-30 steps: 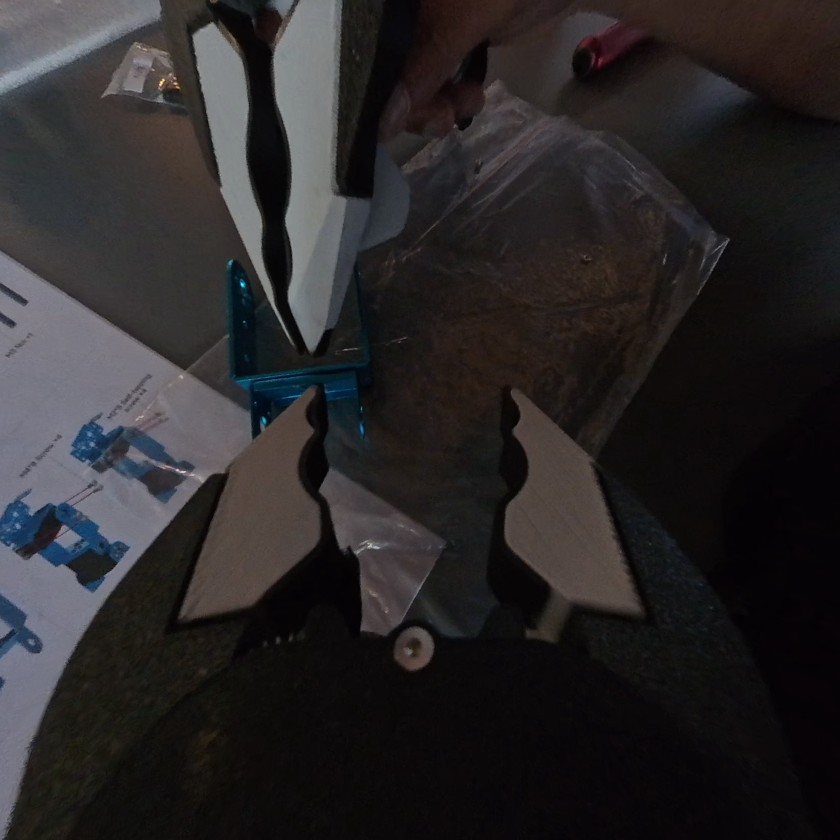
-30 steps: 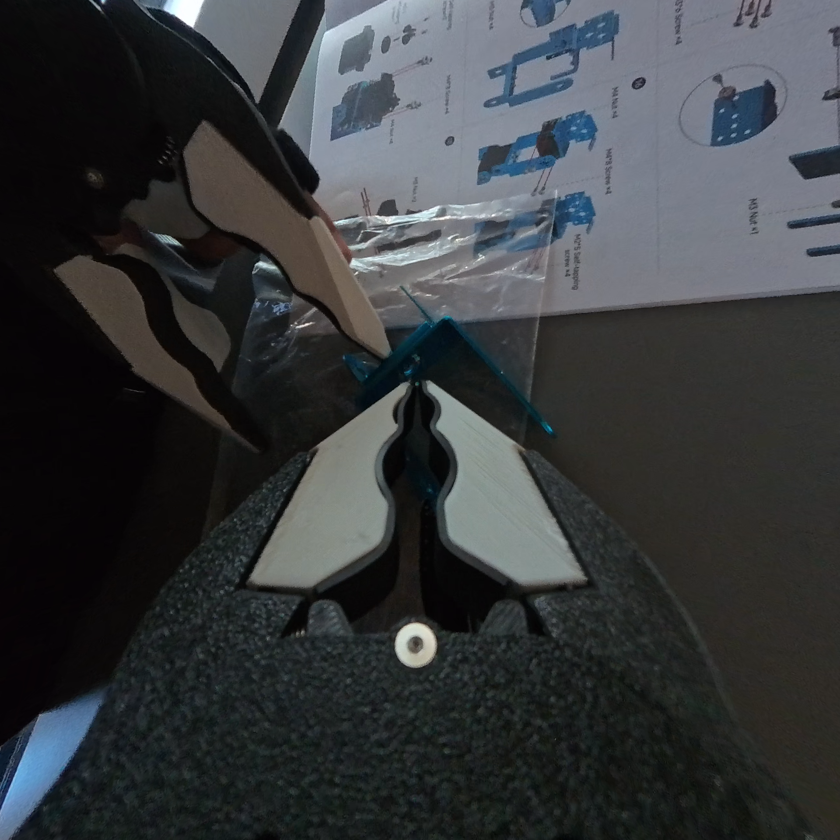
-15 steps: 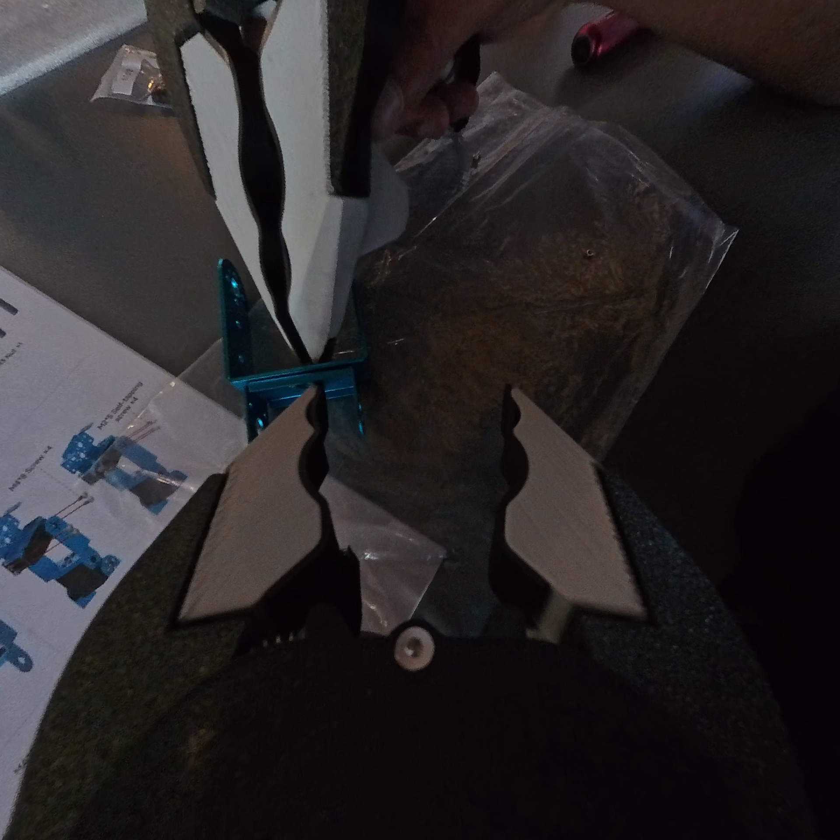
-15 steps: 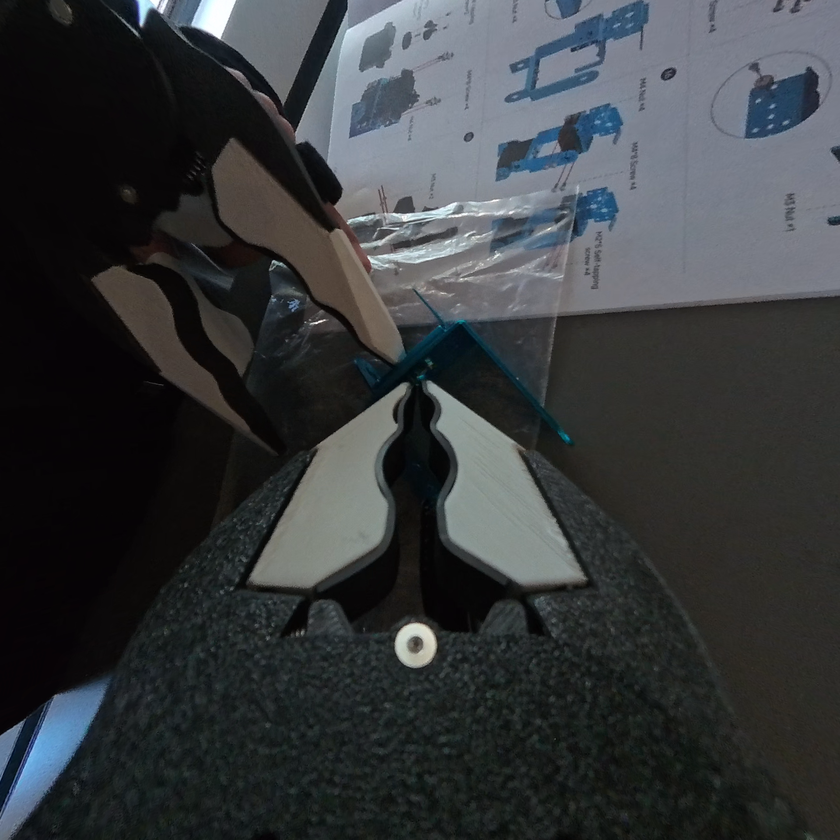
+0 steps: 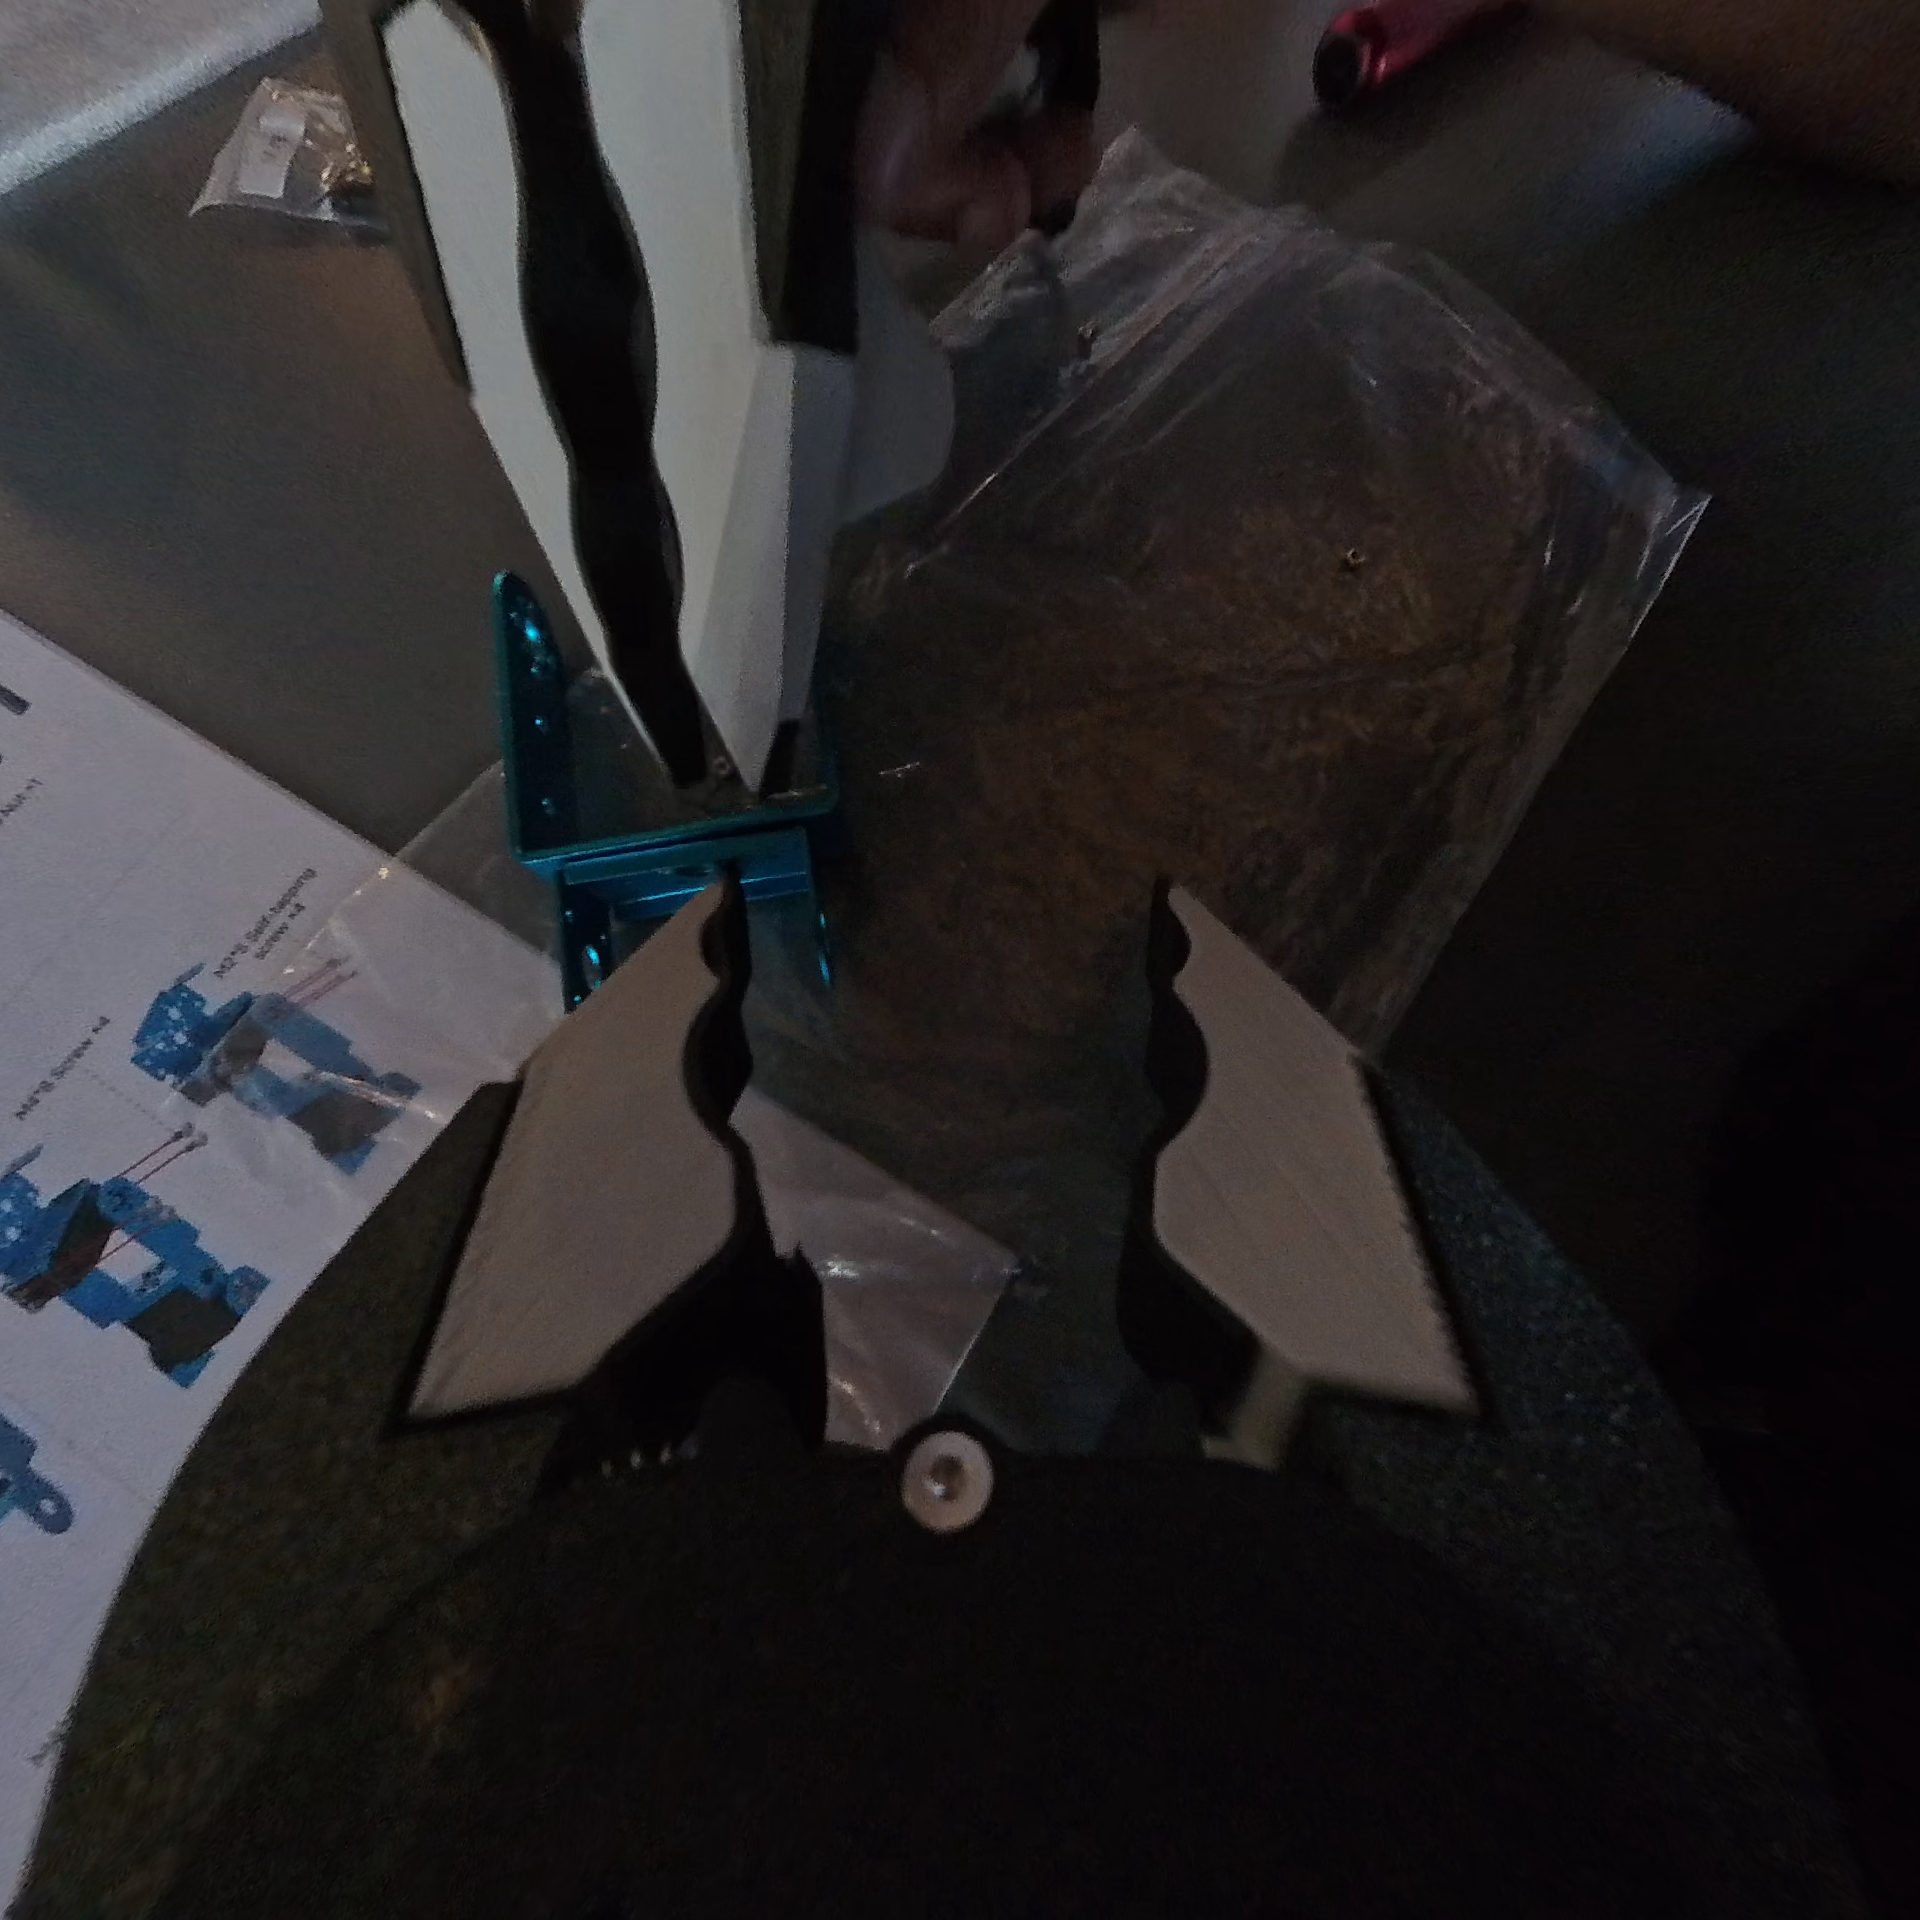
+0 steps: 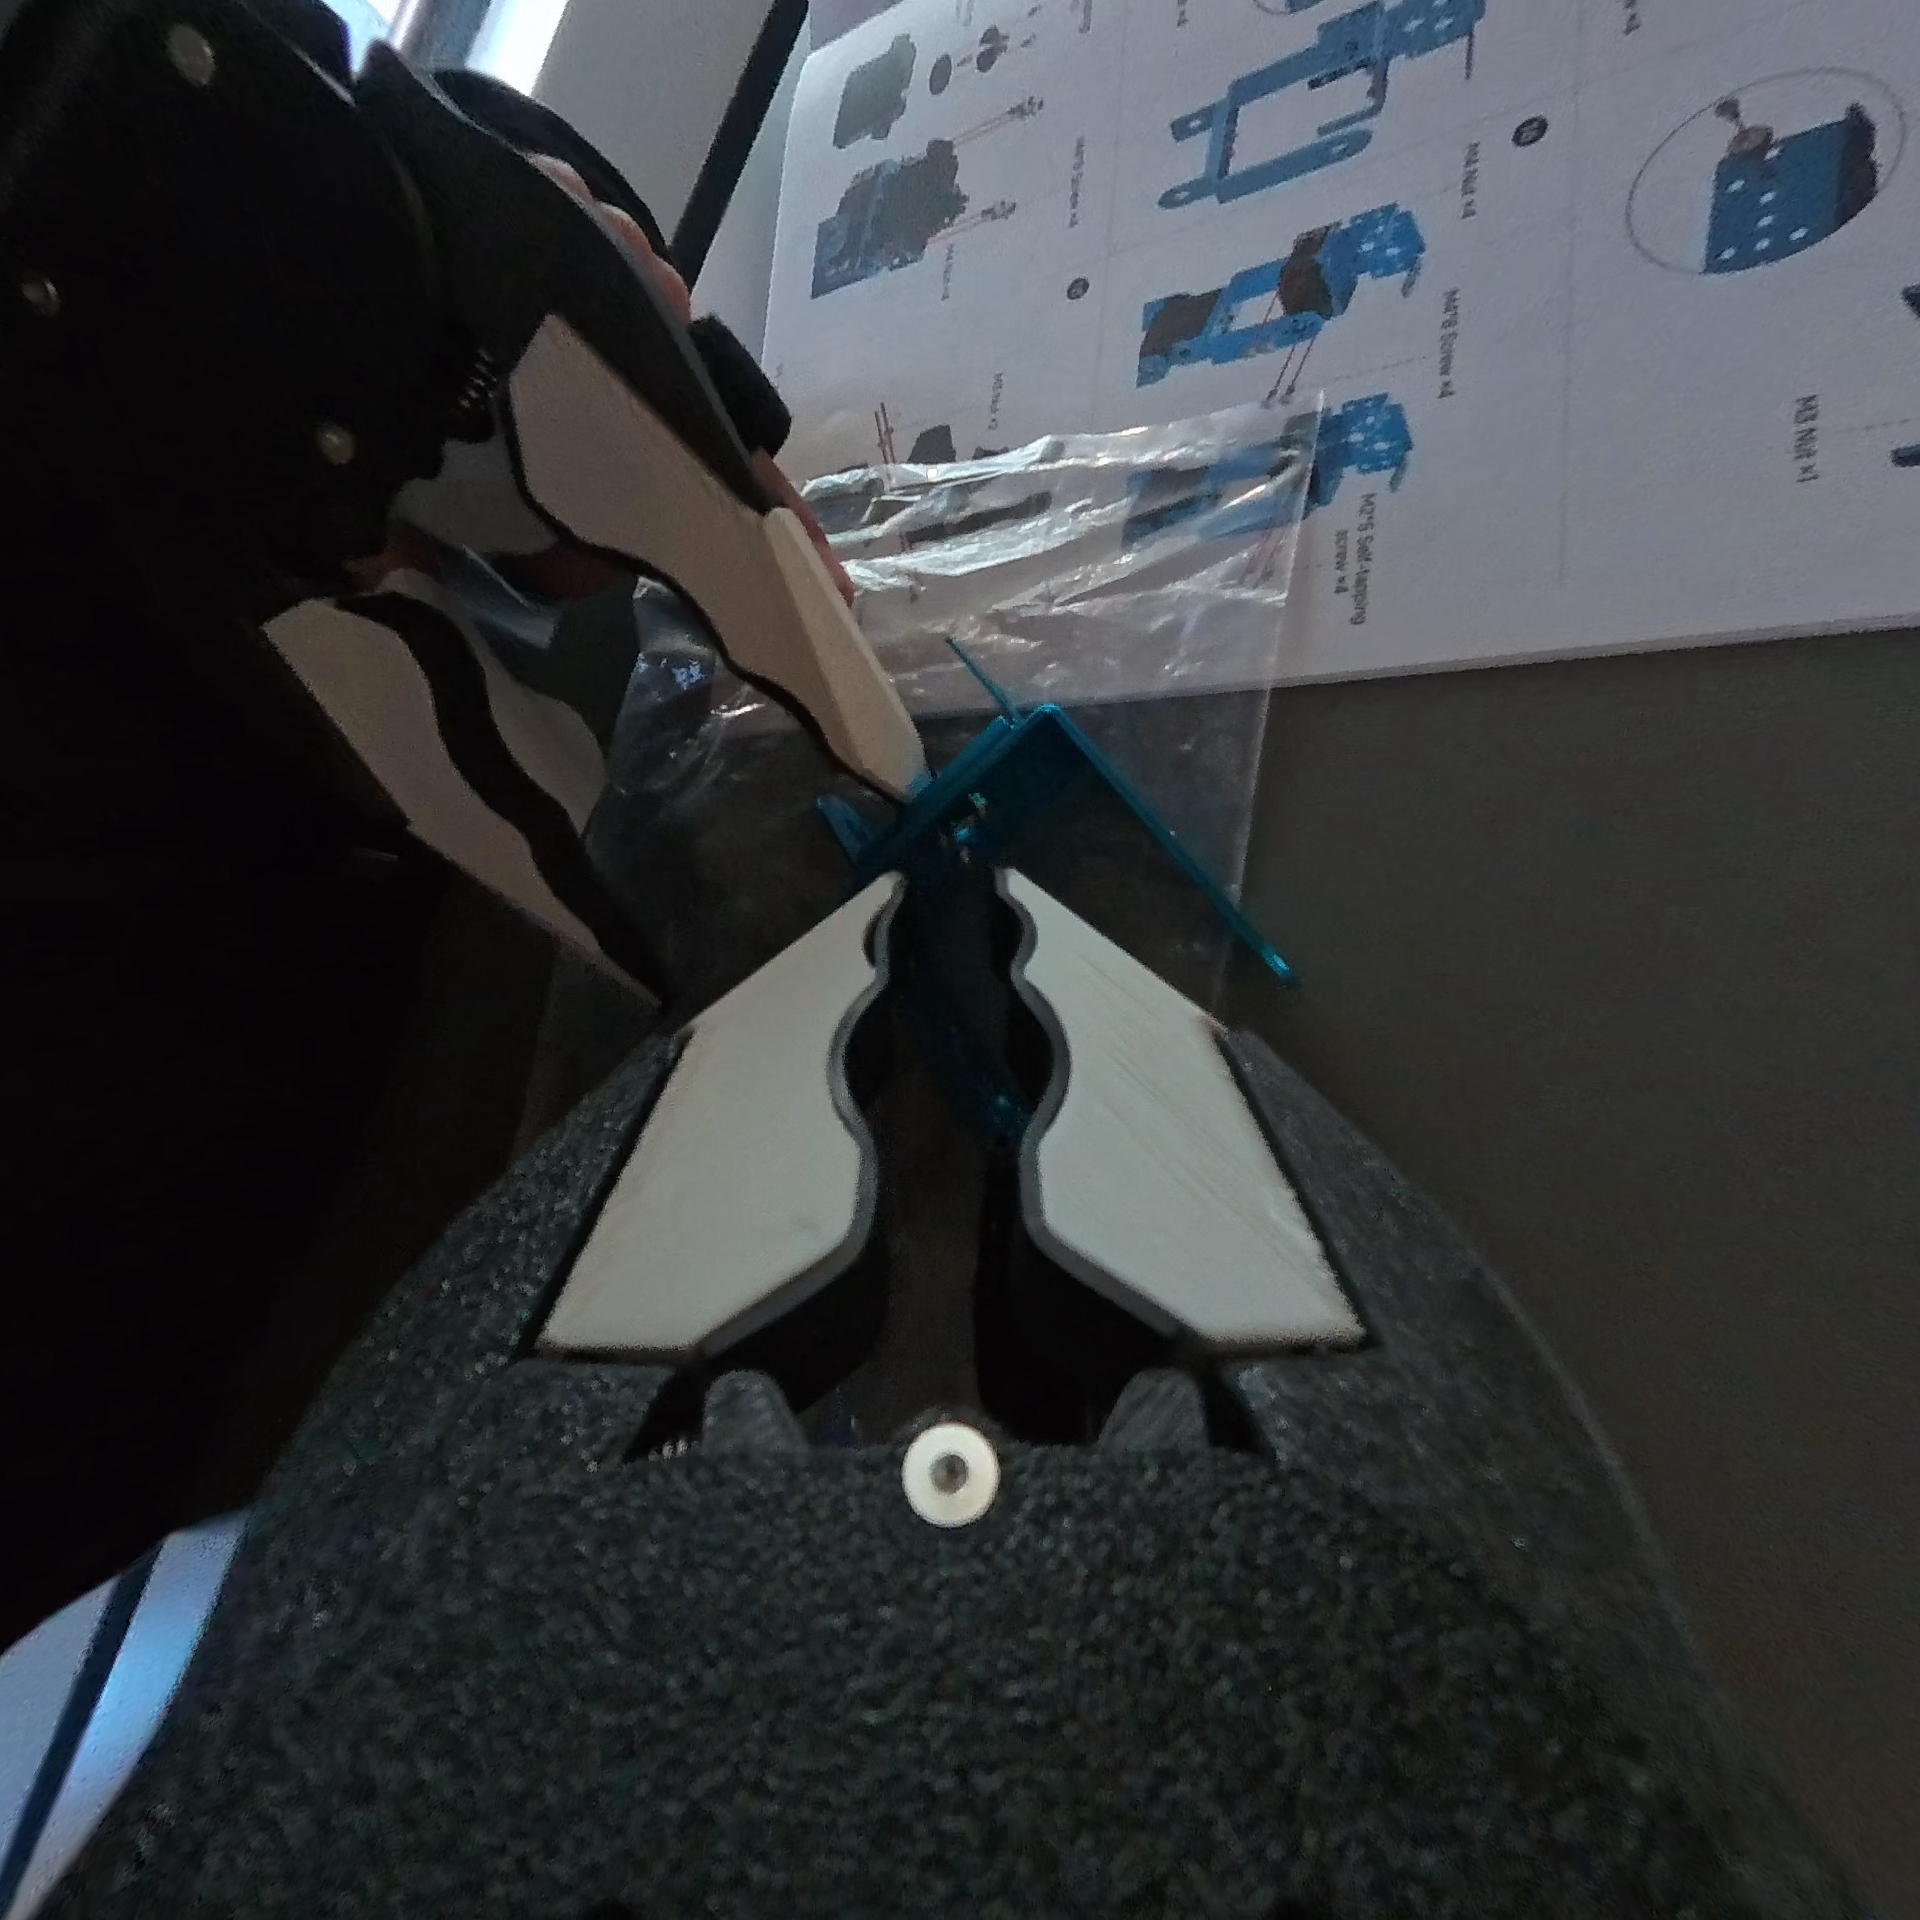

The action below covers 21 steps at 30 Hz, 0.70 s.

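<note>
A blue metal bracket (image 5: 665,852) made of bent plates stands on a clear plastic bag (image 5: 1247,675) on the dark table. My right gripper (image 6: 948,883) comes down on it from above, its jaws a narrow gap apart around one thin plate of the bracket (image 6: 1039,758). It also shows in the left wrist view (image 5: 712,769). My left gripper (image 5: 940,904) is open and empty. Its left fingertip (image 5: 707,914) is at the bracket's lower plate. In the right wrist view the left gripper (image 6: 764,868) has one fingertip against the bracket.
A white instruction sheet (image 5: 156,935) with blue drawings lies at the left, partly under the bag; it fills the top of the right wrist view (image 6: 1455,312). A small bag of hardware (image 5: 281,145) and a red object (image 5: 1392,52) lie at the back. A hand (image 5: 956,135) holds the right gripper. Both grippers' tips are roughly 25 centimetres from the red object (image 5: 1392,52).
The right gripper's jaws, shut on the bracket's plate before, now stand slightly apart. The left gripper has stayed open at the bracket and barely moved.
</note>
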Tool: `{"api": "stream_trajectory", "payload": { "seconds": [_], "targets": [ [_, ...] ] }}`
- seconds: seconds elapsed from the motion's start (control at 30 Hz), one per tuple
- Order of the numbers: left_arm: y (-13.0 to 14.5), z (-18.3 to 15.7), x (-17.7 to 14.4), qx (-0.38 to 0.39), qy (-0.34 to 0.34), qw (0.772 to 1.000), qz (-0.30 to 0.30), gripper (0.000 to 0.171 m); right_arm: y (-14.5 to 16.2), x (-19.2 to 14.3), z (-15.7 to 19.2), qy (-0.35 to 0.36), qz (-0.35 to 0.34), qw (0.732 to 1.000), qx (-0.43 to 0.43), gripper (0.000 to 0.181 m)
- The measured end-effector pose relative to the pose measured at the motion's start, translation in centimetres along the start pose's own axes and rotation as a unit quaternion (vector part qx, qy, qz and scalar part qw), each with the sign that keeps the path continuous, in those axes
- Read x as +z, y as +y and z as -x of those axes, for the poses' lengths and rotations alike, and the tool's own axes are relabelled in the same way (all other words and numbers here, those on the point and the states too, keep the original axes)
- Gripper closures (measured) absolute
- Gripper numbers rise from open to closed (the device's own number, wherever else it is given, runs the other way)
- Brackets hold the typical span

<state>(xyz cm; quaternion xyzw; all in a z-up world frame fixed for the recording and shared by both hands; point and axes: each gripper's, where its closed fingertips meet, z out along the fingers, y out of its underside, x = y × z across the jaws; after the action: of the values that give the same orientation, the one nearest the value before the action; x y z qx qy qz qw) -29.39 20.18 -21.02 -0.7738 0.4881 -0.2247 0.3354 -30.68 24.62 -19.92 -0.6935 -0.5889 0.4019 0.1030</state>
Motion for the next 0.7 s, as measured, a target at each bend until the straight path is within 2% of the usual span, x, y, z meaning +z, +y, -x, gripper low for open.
{"api": "stream_trajectory", "payload": {
  "seconds": [0.13,0.2,0.3,0.37,0.43,0.57,0.7],
  "targets": [
    [0.2,0.1,-0.2,-0.001,-0.002,1.0,0.001,0.095,0.5,-1.4,0.3,0.009,0.011,0.999,-0.038,0.159],
    [0.3,0.2,-0.4,0.0,-0.005,1.0,0.002,0.095,0.6,-2.3,-0.1,0.043,0.008,0.997,-0.07,0.149],
    [-0.1,0.4,-1.6,0.006,-0.003,1.0,-0.018,0.1,0.9,-3.8,-1.4,0.105,-0.002,0.986,-0.129,0.128],
    [-0.7,0.7,-2.8,0.002,0.005,0.999,-0.045,0.104,1.2,-4.1,-2.4,0.137,-0.008,0.976,-0.172,0.101],
    [-0.8,2.4,-3.7,-0.006,-0.022,0.998,-0.058,0.104,1.3,-3.9,-3.5,0.168,-0.01,0.964,-0.205,0.088],
    [0.9,4.8,-3.0,0.007,-0.062,0.998,-0.007,0.098,1.2,-1.9,-3.6,0.145,0.008,0.964,-0.221,0.082],
    [1.4,4.4,-1.6,0.024,-0.047,0.998,0.017,0.107,1.1,-1.5,-3.4,0.144,0.019,0.96,-0.238,0.103]
  ]
}}
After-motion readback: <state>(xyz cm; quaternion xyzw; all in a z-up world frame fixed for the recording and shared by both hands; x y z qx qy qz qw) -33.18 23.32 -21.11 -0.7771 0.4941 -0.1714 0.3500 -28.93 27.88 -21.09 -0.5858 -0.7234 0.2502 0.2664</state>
